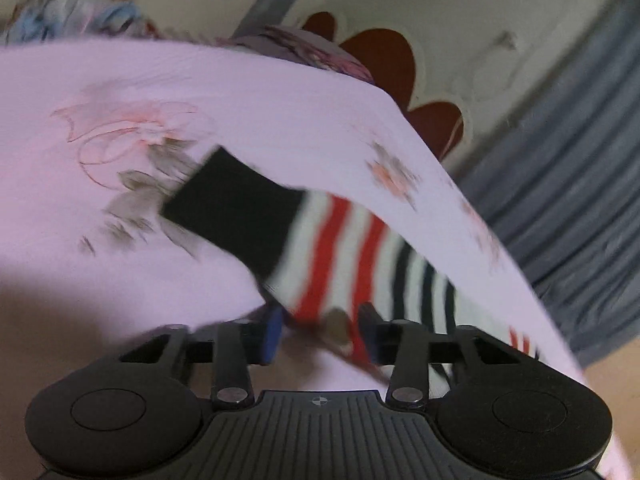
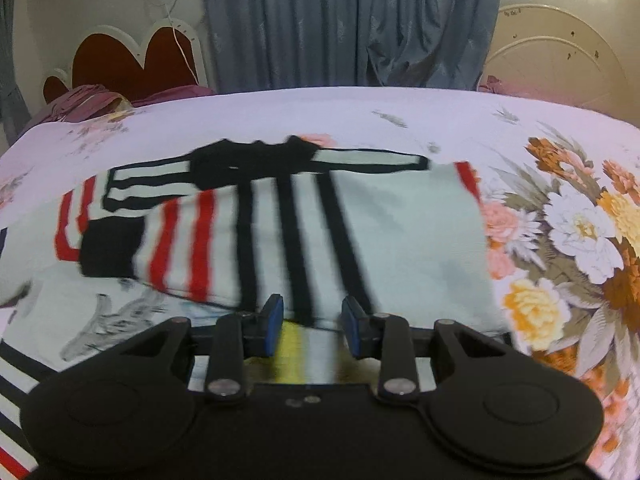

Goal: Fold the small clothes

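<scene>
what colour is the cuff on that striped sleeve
Black, on the sleeve cuff; the right wrist view shows it best.

I work in a home bedroom: a bed [image 2: 400,112] with a floral sheet, its red scalloped headboard [image 2: 120,60] at one end, grey curtains [image 2: 340,20] just behind the bed.

The left wrist view looks forward along the left gripper [image 1: 320,328], low and very near the bedsheet [image 1: 120,248], and is tilted, so the bed edge runs diagonally toward the near right; the curtain [image 1: 560,184] fills the far right. The right wrist view sits level behind the right gripper [image 2: 312,324], close above the bed, facing the far curtain. Both views share the striped garment [image 2: 280,232], the floral sheet and the red headboard [image 2: 132,60].
</scene>
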Demonstrator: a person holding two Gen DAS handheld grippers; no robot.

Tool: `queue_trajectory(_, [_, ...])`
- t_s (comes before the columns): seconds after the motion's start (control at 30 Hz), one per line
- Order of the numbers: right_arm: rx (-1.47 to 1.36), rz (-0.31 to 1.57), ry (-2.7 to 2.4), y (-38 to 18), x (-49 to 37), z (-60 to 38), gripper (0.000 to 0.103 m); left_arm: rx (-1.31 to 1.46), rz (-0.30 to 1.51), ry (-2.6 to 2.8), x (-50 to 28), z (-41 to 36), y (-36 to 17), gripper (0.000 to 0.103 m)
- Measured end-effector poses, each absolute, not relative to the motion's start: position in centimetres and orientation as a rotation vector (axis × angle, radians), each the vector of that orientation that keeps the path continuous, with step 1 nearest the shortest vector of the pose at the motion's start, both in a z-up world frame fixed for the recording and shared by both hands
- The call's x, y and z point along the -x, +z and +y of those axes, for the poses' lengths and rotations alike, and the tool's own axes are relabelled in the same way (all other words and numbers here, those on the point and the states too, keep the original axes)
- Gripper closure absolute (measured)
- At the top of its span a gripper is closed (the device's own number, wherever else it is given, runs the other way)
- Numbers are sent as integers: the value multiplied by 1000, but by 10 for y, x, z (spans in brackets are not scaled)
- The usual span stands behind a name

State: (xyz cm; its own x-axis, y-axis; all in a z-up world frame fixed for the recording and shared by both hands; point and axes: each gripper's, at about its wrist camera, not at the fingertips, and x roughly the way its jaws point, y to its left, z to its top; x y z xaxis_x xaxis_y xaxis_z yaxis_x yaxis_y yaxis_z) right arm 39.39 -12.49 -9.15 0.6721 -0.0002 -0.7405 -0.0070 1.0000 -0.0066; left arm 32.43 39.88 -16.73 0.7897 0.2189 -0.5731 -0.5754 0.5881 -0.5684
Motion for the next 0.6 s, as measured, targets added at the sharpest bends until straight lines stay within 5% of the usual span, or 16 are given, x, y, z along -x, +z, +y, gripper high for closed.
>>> queue_trajectory(0.27, [17, 822, -17, -81, -393, -73, 71, 976, 409, 446, -340, 435, -182, 66])
queue_trajectory(0.33, [18, 823, -35, -80, -396, -73, 71, 959, 416, 426, -346, 433, -182, 99])
queue_trajectory(0.6, [-10, 820, -80, -81, -399, -89, 70, 822, 391, 246, -402, 381, -143, 99])
